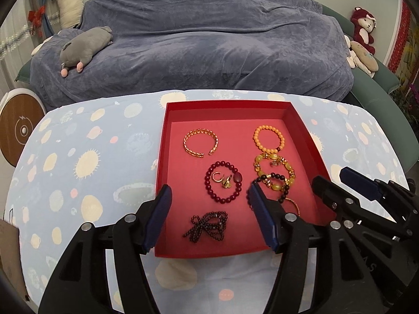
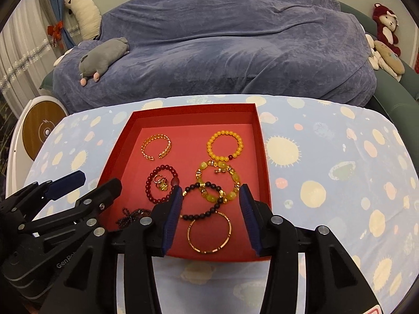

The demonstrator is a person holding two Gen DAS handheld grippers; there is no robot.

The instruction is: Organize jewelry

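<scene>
Matt red tray (image 1: 301, 120) holds glossy beaded bracelets (image 1: 269, 139) on cloth (image 1: 78, 157).

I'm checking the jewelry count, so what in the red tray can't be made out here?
- Thin gold bangle: left wrist view, mostly behind a blue gripper pad.
- Dark beaded knot: right wrist view, partly behind gripper arms.
- Small gold pieces inside the dark red bead bracelet: too small to identify.

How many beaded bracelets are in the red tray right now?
4: orange at far right, yellow-green below it, black overlapping that, dark red mid-tray. The black bead bundle isn't counted.
</scene>
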